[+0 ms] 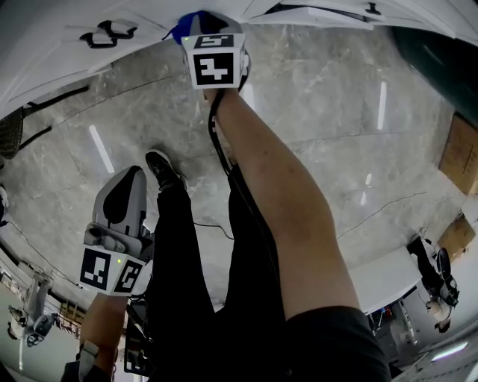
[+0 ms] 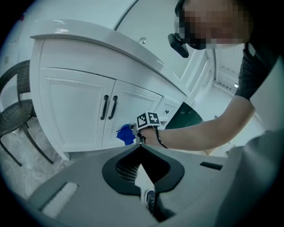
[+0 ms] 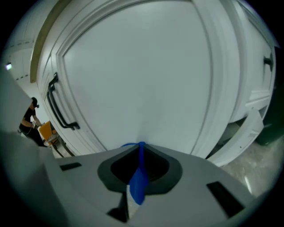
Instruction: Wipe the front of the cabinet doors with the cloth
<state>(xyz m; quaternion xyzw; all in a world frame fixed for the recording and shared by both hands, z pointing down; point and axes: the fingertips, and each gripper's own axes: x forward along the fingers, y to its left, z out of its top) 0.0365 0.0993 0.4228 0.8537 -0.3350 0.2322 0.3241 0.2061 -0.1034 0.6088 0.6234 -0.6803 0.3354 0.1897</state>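
A white cabinet (image 2: 80,111) has two doors with black handles (image 2: 109,107). My right gripper (image 3: 141,145) is shut on a blue cloth (image 3: 138,181), whose pinched edge rests against the flat panel of the right-hand door (image 3: 137,75). In the head view the cloth (image 1: 183,28) shows beside the right gripper's marker cube (image 1: 216,60) at the cabinet front (image 1: 149,19). From the left gripper view the cloth (image 2: 125,134) lies low on the door, right of the handles. My left gripper (image 1: 131,175) hangs back by the person's leg, shut and holding nothing.
A black wire chair (image 2: 13,111) stands left of the cabinet. A dark green object (image 2: 184,116) sits to its right. Cardboard boxes (image 1: 459,149) lie on the marble floor (image 1: 336,134). The person's legs and shoe (image 1: 164,170) are below the arm.
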